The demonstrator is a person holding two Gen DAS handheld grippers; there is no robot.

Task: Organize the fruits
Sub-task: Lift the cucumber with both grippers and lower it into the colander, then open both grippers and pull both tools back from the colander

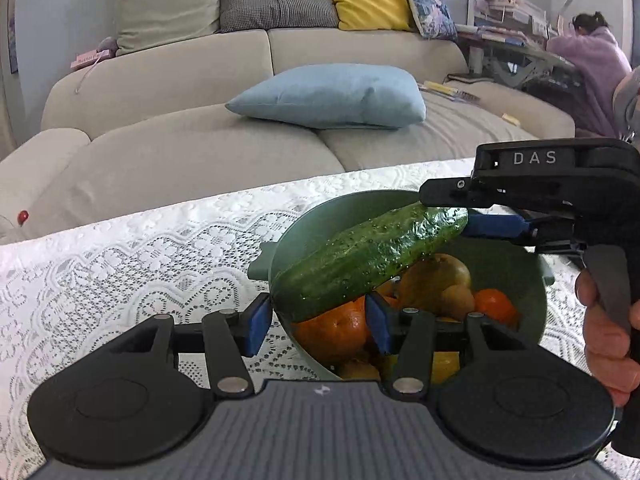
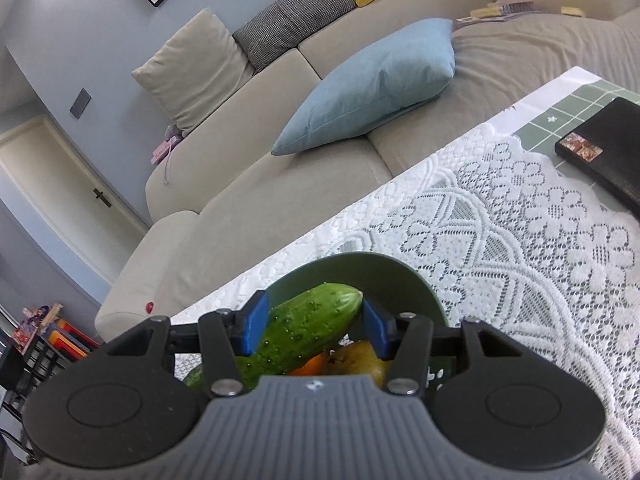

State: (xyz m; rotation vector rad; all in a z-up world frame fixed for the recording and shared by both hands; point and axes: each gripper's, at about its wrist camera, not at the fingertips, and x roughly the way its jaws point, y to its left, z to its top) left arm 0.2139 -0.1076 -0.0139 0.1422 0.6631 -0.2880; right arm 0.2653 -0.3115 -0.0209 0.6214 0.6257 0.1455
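A green cucumber (image 1: 368, 256) hangs tilted above a green bowl (image 1: 532, 304) that holds oranges (image 1: 336, 330), a pear and other fruit. My right gripper (image 1: 452, 216) comes in from the right and is shut on the cucumber's upper end; in the right wrist view the cucumber (image 2: 308, 328) sits between its blue pads (image 2: 254, 326). My left gripper (image 1: 318, 320) is at the cucumber's lower end, its blue pads on either side of it. I cannot tell whether they press on it.
The bowl (image 2: 400, 276) stands on a white lace tablecloth (image 1: 120, 264). A black book (image 2: 600, 148) lies on the table at the far right. A beige sofa (image 1: 200, 152) with cushions runs behind the table edge.
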